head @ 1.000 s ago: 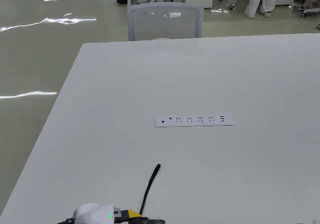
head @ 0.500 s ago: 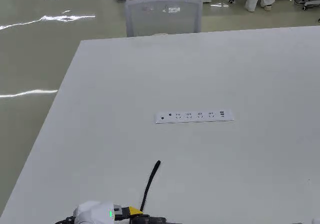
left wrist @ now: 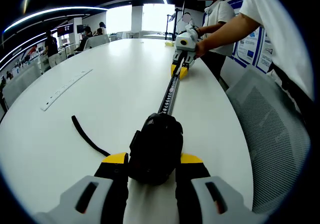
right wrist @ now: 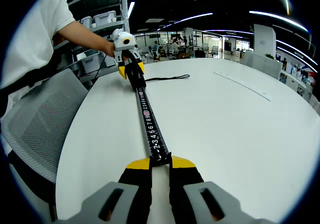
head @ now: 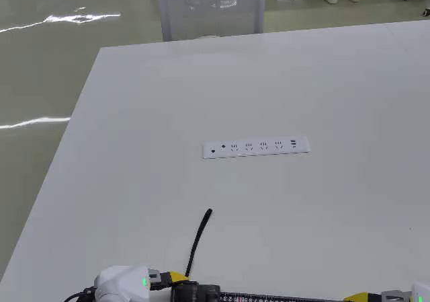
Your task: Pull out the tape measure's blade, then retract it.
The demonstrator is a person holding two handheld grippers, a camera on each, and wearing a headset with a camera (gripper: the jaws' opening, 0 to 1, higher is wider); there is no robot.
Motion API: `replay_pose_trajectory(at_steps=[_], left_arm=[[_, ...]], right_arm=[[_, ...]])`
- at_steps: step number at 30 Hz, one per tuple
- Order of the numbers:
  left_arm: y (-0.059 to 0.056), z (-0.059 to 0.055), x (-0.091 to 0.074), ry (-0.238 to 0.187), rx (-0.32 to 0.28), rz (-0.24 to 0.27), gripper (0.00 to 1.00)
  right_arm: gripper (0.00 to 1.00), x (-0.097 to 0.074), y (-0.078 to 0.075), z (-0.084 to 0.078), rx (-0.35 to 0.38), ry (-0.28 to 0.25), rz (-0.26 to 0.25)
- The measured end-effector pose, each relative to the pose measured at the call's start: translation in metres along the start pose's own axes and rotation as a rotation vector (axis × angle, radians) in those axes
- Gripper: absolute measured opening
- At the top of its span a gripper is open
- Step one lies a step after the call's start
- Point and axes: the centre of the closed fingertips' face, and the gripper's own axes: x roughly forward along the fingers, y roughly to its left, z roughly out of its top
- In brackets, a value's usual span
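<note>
Bottom centre of its view, the left gripper (left wrist: 152, 160) clamps the chunky black plastic tape measure case (left wrist: 155, 145). The right gripper (right wrist: 160, 163) pinches the tip of the thin black metal blade (right wrist: 149, 121), which is stretched along the white table (head: 269, 87). It looks springy, so grip the tip firmly.

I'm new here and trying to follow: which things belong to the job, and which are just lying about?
In the job: tape measure, gripped by the left gripper; its blade, pulled out, its end in the right gripper; its black strap.
Lying about: power strip on the table; chair beyond it.
</note>
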Motion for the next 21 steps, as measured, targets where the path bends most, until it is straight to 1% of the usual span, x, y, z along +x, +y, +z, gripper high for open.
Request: replay_pose_trajectory(at_steps=[4,6,12,21], left_arm=[[0.0001,0.0,0.0003,-0.001,-0.001,0.0,0.32],[0.0,0.0001,0.0001,-0.002,-0.003,0.0,0.32],[-0.0001,0.001,0.0004,-0.007,-0.006,0.001,0.32],[0.0004,0.0005,0.0006,-0.009,-0.012,0.005,0.33]], right_arm=[[0.1,0.0013,-0.001,-0.0051,0.0,0.002,0.0],[0.1,0.0011,-0.0001,-0.0034,0.004,0.002,-0.001],[0.1,0.0021,0.0007,-0.0057,0.007,0.004,-0.001],[0.11,0.0023,0.0,-0.0063,0.012,-0.01,-0.01]])
